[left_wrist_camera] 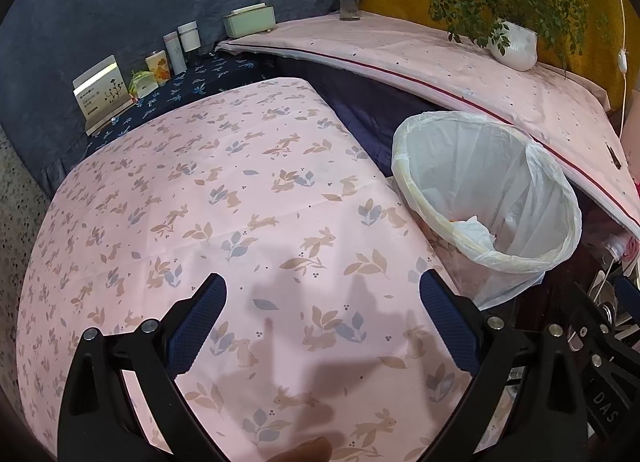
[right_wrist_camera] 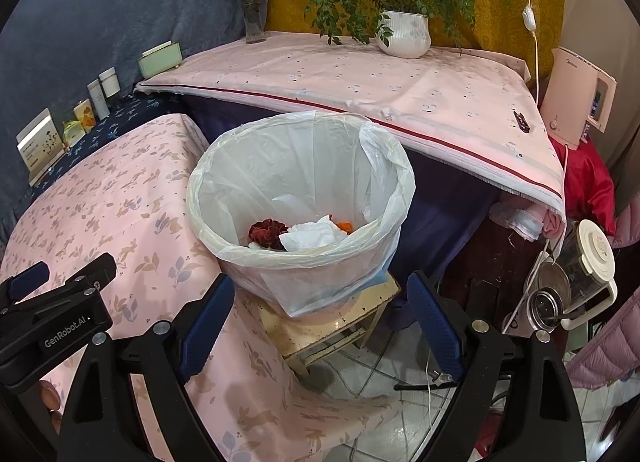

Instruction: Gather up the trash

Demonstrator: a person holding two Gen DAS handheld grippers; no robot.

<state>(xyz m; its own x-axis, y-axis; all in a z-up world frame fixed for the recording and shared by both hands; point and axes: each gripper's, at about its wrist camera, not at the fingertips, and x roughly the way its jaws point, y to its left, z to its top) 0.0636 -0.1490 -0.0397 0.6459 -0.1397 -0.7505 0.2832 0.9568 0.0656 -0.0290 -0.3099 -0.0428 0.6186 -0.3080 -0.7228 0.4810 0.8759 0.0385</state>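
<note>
A round bin (right_wrist_camera: 304, 270) lined with a white plastic bag stands on a small cream stool (right_wrist_camera: 344, 322) beside the table. Inside it lie a crumpled white tissue (right_wrist_camera: 312, 238), a dark red wilted flower (right_wrist_camera: 266, 232) and an orange scrap (right_wrist_camera: 345, 227). My right gripper (right_wrist_camera: 320, 322) hovers just before the bin's near side, open, with nothing between its blue pads. My left gripper (left_wrist_camera: 322, 322) is open over the pink rabbit-print tablecloth (left_wrist_camera: 200, 202), empty; the bin (left_wrist_camera: 492, 198) sits to its right. The left gripper's body (right_wrist_camera: 56, 314) shows at the left of the right wrist view.
A higher pink-covered shelf (right_wrist_camera: 360, 90) behind the bin holds a white potted plant (right_wrist_camera: 404, 34) and a flower vase (right_wrist_camera: 254, 22). Small boxes and jars (left_wrist_camera: 132, 78) line the back left. A pink kettle (right_wrist_camera: 572, 98), a glass kettle (right_wrist_camera: 576, 274) and cables crowd the right.
</note>
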